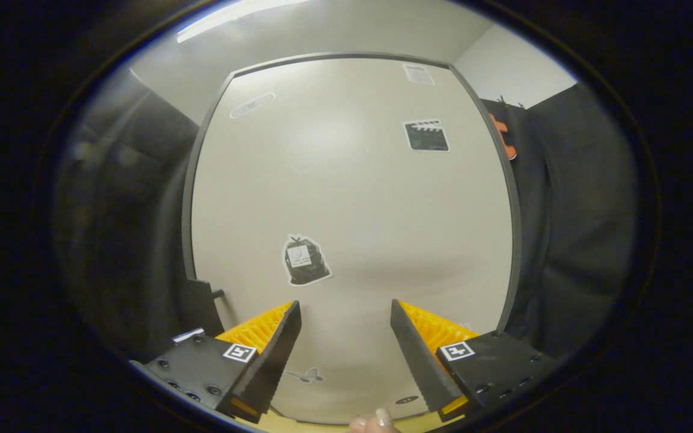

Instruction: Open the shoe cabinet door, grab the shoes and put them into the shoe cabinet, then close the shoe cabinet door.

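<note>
Your hand-held gripper (345, 355) hangs open, empty, before the closed shoe cabinet door (352, 198) — a stiff, slick panel, probably best pulled by its dark edge.

Cabinet door (352, 198): plain pale beige, smooth, no pattern; soft light patch near the upper middle.
Door frame (189, 198): dark grey band running round the beige panel.
Bag sticker (305, 260): black with a small white label, white outline.
Clapperboard sticker (426, 135): black, white stripes along the top, white border.
Plane sticker (305, 375): small, grey.
Paper label (418, 74): white with grey print, too small to tell.
Oval sticker (252, 104): pale, nearly door-coloured.
Cloth (581, 228): dark grey to black, unpatterned.
Wall (509, 66): off-white.
Gripper (345, 343): fingers apart; black-and-white square marker on each side.
</note>
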Tool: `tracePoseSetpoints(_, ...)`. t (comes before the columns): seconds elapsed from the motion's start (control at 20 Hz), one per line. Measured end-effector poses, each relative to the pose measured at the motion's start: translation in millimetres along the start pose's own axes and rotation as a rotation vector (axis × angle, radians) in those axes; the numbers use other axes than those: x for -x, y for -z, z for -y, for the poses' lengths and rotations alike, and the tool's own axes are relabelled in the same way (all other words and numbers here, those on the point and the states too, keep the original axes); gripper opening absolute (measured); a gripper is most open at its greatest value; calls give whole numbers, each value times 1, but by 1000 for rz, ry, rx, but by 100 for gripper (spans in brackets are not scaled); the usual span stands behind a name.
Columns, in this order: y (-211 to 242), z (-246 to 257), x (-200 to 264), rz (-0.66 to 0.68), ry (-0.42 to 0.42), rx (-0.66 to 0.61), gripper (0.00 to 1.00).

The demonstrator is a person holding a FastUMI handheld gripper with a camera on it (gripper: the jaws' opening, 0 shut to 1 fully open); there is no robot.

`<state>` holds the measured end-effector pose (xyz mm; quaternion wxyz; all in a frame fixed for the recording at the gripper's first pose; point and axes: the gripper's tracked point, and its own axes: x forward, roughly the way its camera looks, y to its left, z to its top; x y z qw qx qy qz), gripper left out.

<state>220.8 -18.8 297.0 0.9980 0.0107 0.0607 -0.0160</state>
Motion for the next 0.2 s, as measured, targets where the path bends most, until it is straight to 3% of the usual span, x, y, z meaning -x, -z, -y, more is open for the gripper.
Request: tracePoseSetpoints(0.2,-2,1,24,-12,15,8,95)
